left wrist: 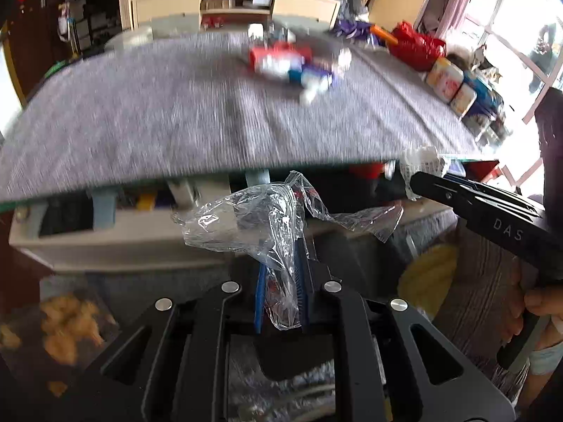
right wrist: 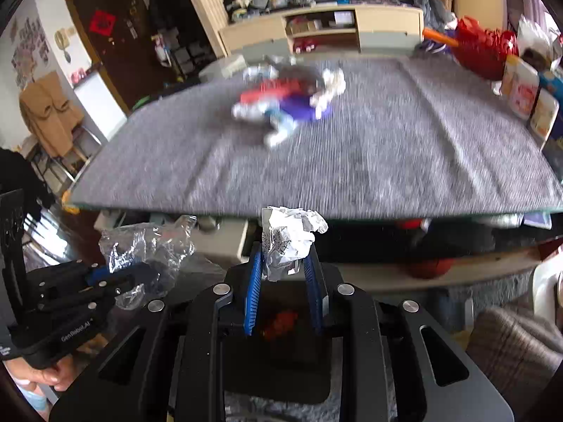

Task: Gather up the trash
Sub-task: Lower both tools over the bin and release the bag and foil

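A grey woven cloth covers the table in a cluttered living room, with a pale low cabinet against the far wall. Both grippers sit off the near edge of the table, below its surface level. The left gripper pinches a clear plastic wrapper between its blue-padded fingers; the film is crumpled, glossy and see-through, bunched above the fingertips with a loose tail trailing to the right. The right gripper clamps a crumpled white paper ball, creased into hard folds, with faint dark print on one side. Far back on the cloth lies a blurred pile of trash in red, blue and white, its pieces too smeared to tell apart. Pale cartons stand along the table's right edge.
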The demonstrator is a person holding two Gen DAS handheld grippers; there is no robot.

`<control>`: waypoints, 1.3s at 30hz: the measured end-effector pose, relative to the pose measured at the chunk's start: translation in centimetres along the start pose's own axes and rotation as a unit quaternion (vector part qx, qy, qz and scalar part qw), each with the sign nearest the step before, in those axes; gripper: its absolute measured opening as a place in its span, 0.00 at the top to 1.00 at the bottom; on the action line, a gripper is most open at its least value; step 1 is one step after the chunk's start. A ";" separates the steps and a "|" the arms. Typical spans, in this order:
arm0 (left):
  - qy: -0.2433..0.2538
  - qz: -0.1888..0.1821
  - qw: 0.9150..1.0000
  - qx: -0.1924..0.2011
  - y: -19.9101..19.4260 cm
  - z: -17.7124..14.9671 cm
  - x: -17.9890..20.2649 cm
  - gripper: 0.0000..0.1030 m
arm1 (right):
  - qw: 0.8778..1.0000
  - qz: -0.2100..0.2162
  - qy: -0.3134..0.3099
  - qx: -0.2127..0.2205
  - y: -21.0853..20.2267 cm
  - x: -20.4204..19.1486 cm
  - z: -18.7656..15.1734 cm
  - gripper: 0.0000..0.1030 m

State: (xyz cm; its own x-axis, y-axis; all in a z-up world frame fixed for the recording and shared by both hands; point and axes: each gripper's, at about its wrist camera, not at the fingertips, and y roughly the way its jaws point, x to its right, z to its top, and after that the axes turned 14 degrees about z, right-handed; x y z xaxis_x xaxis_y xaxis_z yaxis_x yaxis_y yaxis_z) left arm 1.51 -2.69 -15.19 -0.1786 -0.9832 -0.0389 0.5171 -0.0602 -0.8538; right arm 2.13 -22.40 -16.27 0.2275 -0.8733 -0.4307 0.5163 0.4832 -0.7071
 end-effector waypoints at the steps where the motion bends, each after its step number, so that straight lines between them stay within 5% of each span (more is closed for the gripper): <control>1: 0.001 -0.001 1.000 -0.007 0.4 -0.5 0.2 0.87 | 1.000 0.000 0.003 -0.009 0.6 0.2 -0.6 0.76; 20: 0.045 -0.035 0.991 -0.125 8.1 -6.4 3.1 0.83 | 0.991 0.011 0.036 -0.129 8.2 2.4 -6.8 0.76; 27: 0.055 -0.022 0.991 -0.120 8.4 -6.2 3.3 0.58 | 0.989 0.009 0.052 -0.139 8.9 3.1 -6.8 0.71; 30: 0.050 -0.021 0.991 -0.120 8.5 -5.9 3.1 0.55 | 0.988 0.012 0.059 -0.139 9.1 3.3 -6.7 0.56; 35: 0.044 -0.015 0.992 -0.120 8.4 -5.6 2.7 0.46 | 0.989 0.006 0.068 -0.132 8.8 3.8 -6.5 0.48; 39: 0.039 -0.009 0.992 -0.116 8.2 -5.4 2.4 0.24 | 0.990 0.000 0.074 -0.121 8.2 4.1 -6.1 0.38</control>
State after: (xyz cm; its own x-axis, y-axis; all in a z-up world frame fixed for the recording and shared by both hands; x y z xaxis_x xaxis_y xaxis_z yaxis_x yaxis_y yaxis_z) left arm 0.82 -4.61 -25.11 -0.2559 -0.9652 -0.0546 0.3080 -0.0278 -0.9510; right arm 2.26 -21.62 -27.29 0.0944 -0.8632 -0.4959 0.2986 0.4998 -0.8131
